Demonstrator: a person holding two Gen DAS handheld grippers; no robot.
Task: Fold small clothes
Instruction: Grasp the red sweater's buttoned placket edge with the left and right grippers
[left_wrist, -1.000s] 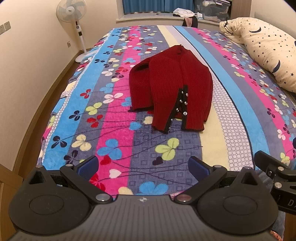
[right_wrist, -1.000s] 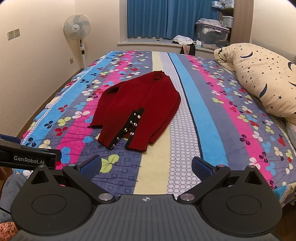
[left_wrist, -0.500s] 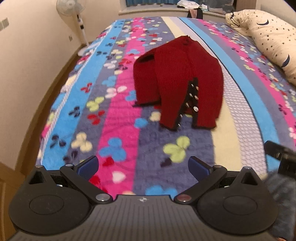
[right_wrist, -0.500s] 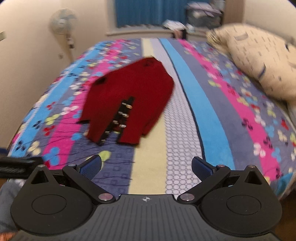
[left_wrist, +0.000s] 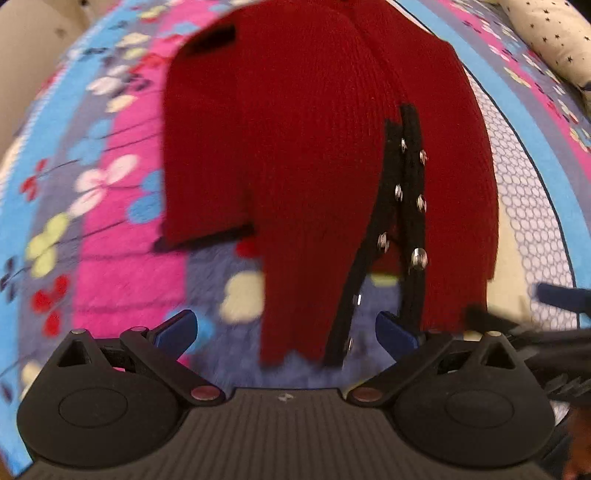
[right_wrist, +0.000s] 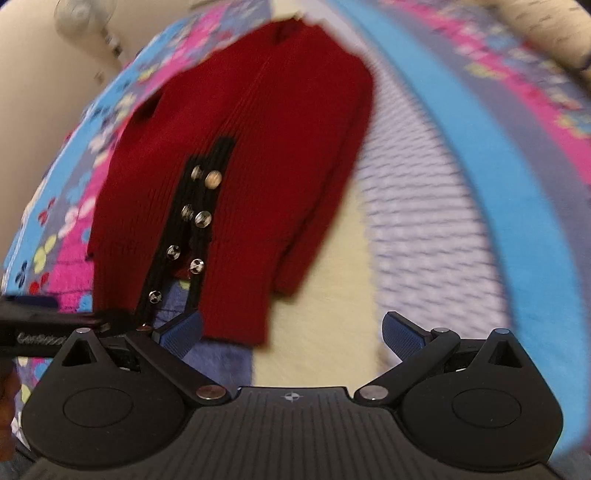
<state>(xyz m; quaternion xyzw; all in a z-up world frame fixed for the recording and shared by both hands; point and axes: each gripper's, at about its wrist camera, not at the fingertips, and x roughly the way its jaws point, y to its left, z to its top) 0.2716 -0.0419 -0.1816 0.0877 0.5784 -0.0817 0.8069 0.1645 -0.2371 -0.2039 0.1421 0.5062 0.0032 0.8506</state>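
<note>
Both grippers, left (left_wrist: 286, 330) and right (right_wrist: 293, 332), are held spread wide just at the hem of the cardigan (left_wrist: 306, 147), laid on the blanket (left_wrist: 122, 258).

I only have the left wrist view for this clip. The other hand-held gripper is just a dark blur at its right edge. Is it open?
Observer: Yes. In the right wrist view, the right hand-held gripper is open, with its jaws wide apart and nothing between them.
Reviewer: Where is it relative to the garment?
Observer: Its left fingertip is at the hem of the red cardigan, just below the black button band. I cannot tell whether it touches. The other fingertip is over the cream stripe of the bedspread.
Reviewer: Anything beyond the bed?
Observer: A blurred standing fan by the wall, at the top left.
</note>
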